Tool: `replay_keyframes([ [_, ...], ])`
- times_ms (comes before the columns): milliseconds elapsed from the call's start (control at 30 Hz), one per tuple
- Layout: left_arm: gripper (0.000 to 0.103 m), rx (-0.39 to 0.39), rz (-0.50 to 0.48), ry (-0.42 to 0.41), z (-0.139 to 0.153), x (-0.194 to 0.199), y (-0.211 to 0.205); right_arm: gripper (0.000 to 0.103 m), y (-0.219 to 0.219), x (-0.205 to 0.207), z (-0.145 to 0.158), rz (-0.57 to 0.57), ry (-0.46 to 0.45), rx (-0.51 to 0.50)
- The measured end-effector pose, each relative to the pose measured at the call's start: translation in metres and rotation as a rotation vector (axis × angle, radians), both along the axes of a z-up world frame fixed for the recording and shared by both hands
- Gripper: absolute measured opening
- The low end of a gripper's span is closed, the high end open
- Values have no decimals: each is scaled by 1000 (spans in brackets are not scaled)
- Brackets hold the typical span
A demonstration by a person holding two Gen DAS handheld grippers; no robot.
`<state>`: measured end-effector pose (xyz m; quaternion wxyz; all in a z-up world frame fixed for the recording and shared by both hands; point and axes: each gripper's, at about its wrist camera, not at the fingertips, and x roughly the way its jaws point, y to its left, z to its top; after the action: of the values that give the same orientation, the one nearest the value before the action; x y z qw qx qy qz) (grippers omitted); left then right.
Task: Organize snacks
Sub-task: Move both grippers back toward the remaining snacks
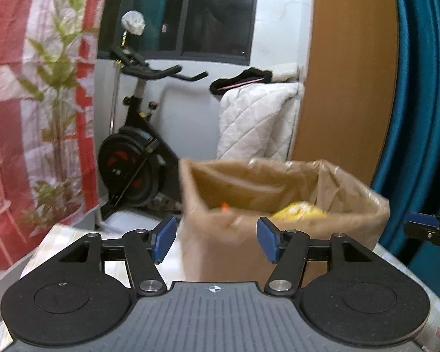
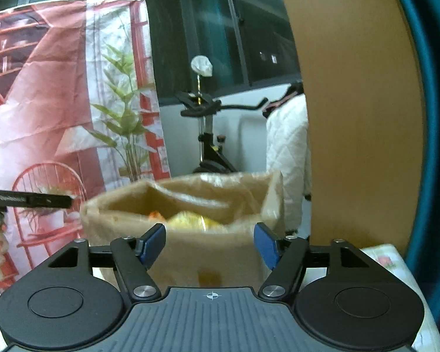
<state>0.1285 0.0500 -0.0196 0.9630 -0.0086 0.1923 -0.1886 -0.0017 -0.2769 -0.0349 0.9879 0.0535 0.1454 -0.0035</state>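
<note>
So the brown paper bag (image 1: 278,234) is standing upright on the tabletop (image 1: 58,234), mouth open, and a yellow snack packet (image 1: 299,212) plus something small and orange (image 1: 224,206) are already sitting inside it. Looks to me like the packing part is mostly done, or at least well underway. I can't spot any loose snacks lying near the bag, so whatever's left is out of sight.

Both grippers are hovering just in front of the bag, pointing at it. The left gripper (image 1: 217,239) is showing its jaws open with nothing between the blue pads, same story for the right gripper (image 2: 209,242), empty and parted. Neither is touching the bag as far as I can tell.

The tabletop under the bag is wearing a pale floral cover. Behind the bag there's an exercise bike (image 1: 138,152), a white quilted blanket (image 1: 258,120) draped over something, a printed red backdrop (image 2: 44,102) off to the bag's left, a wooden panel (image 1: 349,73) and teal curtain (image 1: 419,117) to its right.
</note>
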Motion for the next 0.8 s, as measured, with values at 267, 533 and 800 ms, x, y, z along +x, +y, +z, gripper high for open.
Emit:
replay_keyframes([
  [267,64,10,10,148,-53,1,17,63,2,-9,-63,-53,145,3],
  [533,64,68,-50,242,-95,11,-3,76,11,23,-130,-79,336,35],
  [800,64,81,-94,332,-127,17,-6,77,27,44,-164,-90,391,-21],
])
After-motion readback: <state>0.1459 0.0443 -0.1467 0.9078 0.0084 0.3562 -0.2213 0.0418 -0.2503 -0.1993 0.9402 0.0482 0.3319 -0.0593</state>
